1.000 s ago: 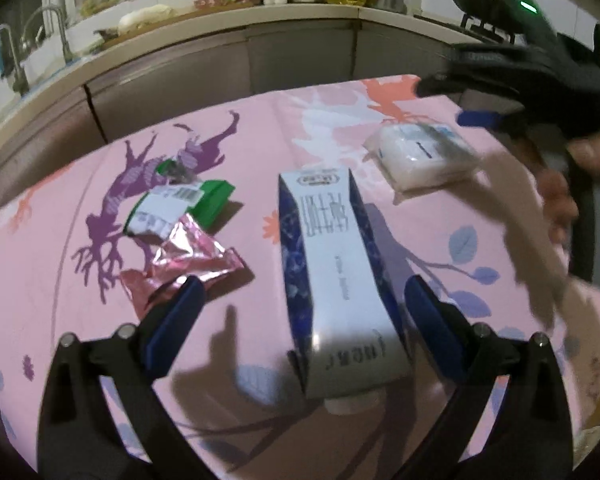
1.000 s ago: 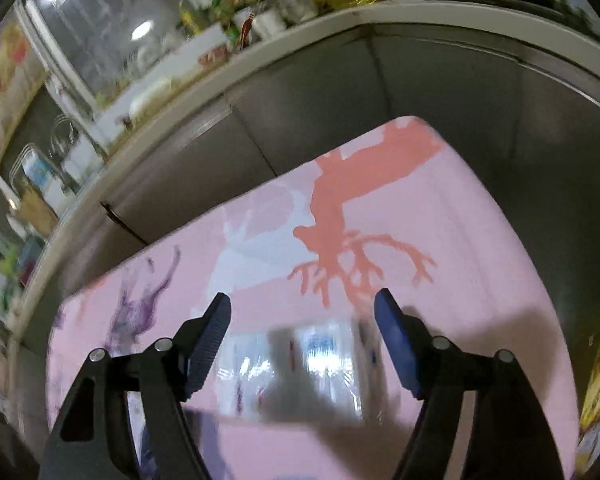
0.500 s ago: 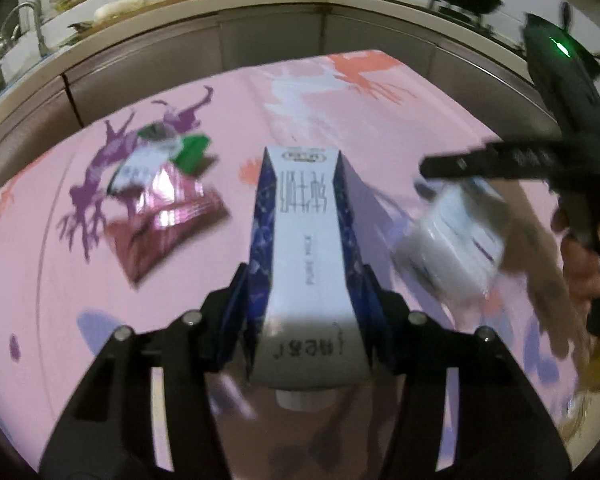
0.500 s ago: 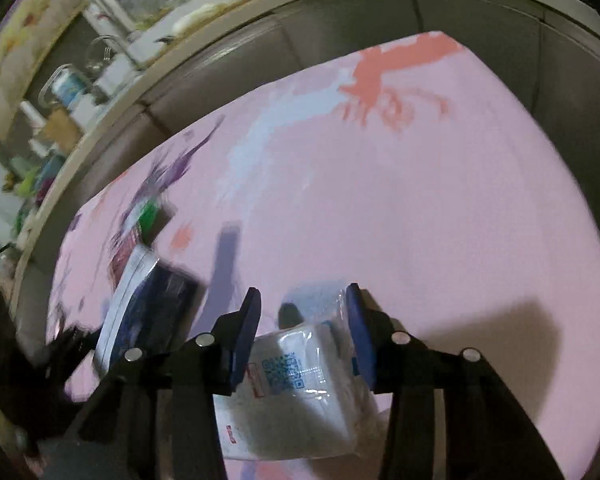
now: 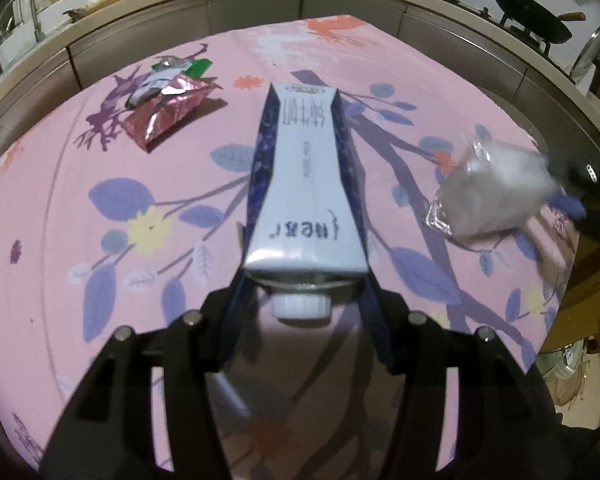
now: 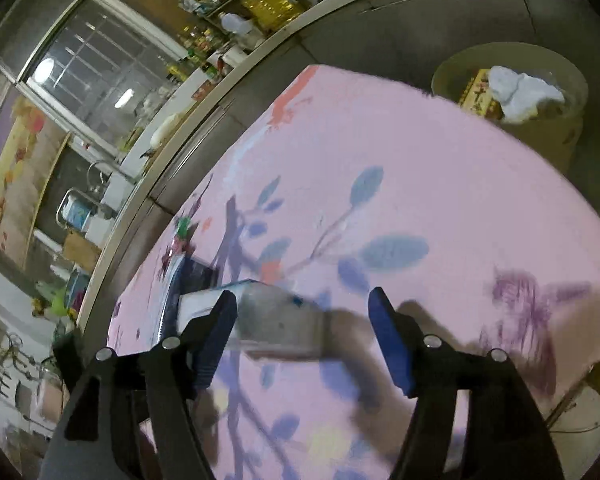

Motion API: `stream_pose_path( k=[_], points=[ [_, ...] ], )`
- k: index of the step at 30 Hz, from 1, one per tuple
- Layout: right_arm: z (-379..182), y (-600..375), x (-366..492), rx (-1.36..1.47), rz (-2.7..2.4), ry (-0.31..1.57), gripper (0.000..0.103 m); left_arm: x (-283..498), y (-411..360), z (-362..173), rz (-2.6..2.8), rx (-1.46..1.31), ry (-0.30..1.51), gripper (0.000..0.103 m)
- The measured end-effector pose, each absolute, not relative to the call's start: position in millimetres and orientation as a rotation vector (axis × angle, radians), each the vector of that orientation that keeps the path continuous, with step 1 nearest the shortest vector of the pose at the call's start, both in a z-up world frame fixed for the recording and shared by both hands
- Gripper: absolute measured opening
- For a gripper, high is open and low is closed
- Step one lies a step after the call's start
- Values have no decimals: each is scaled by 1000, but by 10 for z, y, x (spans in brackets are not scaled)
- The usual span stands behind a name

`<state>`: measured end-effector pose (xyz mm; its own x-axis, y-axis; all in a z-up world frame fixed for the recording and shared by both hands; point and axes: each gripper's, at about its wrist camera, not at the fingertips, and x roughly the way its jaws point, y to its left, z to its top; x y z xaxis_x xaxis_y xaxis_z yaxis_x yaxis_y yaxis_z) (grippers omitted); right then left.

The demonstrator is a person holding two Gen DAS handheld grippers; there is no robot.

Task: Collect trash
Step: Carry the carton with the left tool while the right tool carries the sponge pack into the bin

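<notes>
The carton (image 5: 306,184) had a smooth, slightly glossy coated-paper skin and a ribbed white plastic cap (image 5: 302,305). The pink wrapper (image 5: 168,110) was crinkled, shiny metallic foil. The tissue pack (image 5: 496,196) wore thin, clear, glossy plastic film. The counter (image 5: 100,264) was covered by a matt, smooth pink printed cloth. The left claw (image 5: 304,300) had matt black plastic arms with bright metal rivets and dark blue pads (image 5: 236,308) that looked rubbery. The bin (image 6: 572,120) was smooth, pale plastic.
</notes>
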<state>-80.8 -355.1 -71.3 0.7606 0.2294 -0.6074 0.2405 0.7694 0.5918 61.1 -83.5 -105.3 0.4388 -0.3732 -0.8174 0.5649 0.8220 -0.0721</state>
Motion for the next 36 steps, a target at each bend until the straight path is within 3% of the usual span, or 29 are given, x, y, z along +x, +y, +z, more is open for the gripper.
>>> stream_pose_path(
  k=[5,7,12,18,23,24,26,28,29,31,32,36],
  points=[
    [-670,-3321,-832,612,38,762,65,611,-804,-1029,-584,219,957,54],
    [-687,-3126,-800,521,87,817,65,579,-759,-987,-570,220,942,70],
    [-695,-2815,-944,317,158,854,65,532,-630,-761,-532,199,868,88],
    [-705,-2747,-1031,139,189,820,81,684,-830,-719,-531,245,872,88],
    [-800,-2503,-1001,-158,215,774,87,818,-1129,-819,-499,349,887,88],
    [-849,-2431,-972,-244,237,759,89,851,-1170,-846,-491,364,891,88],
    [-956,-2370,-901,-348,254,749,89,914,-1219,-900,-471,385,905,77],
    [-1040,-2416,-791,-349,287,751,89,970,-1221,-967,-475,383,938,51],
    [-1041,-2480,-735,-297,313,756,89,992,-1196,-980,-482,362,945,51],
    [-1045,-2596,-650,-188,363,777,73,1020,-1166,-996,-484,339,960,51],
    [-1029,-2647,-643,-140,374,770,70,1020,-1171,-997,-485,335,966,51],
    [-962,-3010,-653,76,359,715,66,1037,-1315,-900,-532,322,964,51]
  ],
)
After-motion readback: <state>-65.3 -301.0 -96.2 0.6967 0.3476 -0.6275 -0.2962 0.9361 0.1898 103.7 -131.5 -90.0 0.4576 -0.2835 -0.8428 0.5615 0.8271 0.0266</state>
